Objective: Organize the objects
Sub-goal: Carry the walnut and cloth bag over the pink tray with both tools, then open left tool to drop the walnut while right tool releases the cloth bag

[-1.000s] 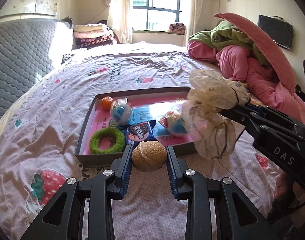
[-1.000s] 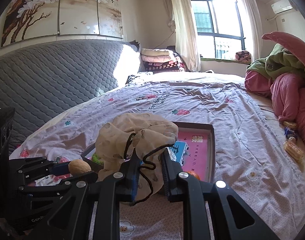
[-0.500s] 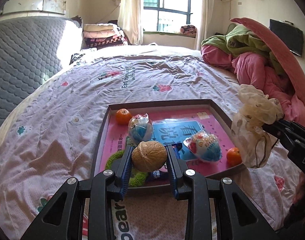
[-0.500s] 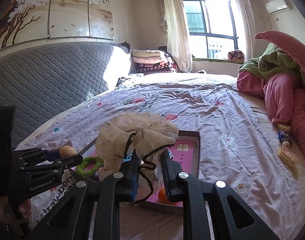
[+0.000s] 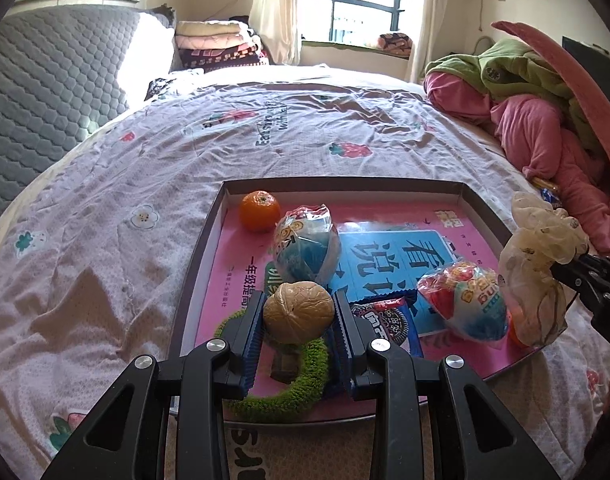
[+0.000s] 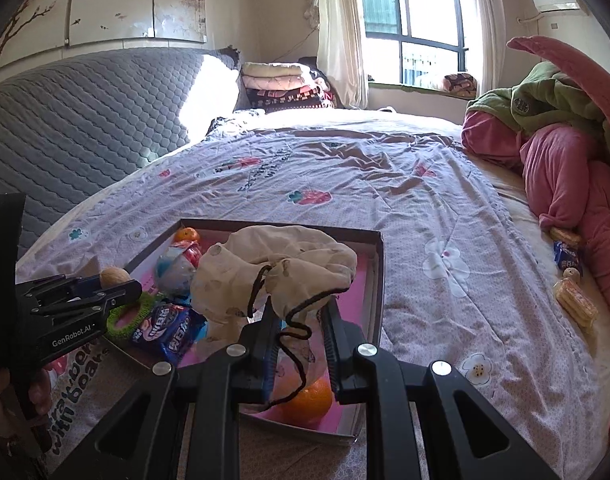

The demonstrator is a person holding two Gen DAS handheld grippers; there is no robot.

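Bed (image 5: 153,148), strawberry-print cover, bearing a shallow tray (image 5: 345,184). Left claw (image 5: 298,314) pinching a walnut (image 5: 298,312) above the tray's near-left part. Right claw (image 6: 298,332) pressed tight on a cream drawstring pouch (image 6: 277,268), over the tray's near-right corner.

Both sets of tongs are chunky black plastic, left tongs (image 5: 298,322) and right tongs (image 6: 297,334), with ribbed blue pads (image 5: 252,346) inside the fingers and shiny silver screws (image 5: 218,345) behind those pads. White "GenRobot.AI" lettering (image 6: 70,340) runs along the left one's side.
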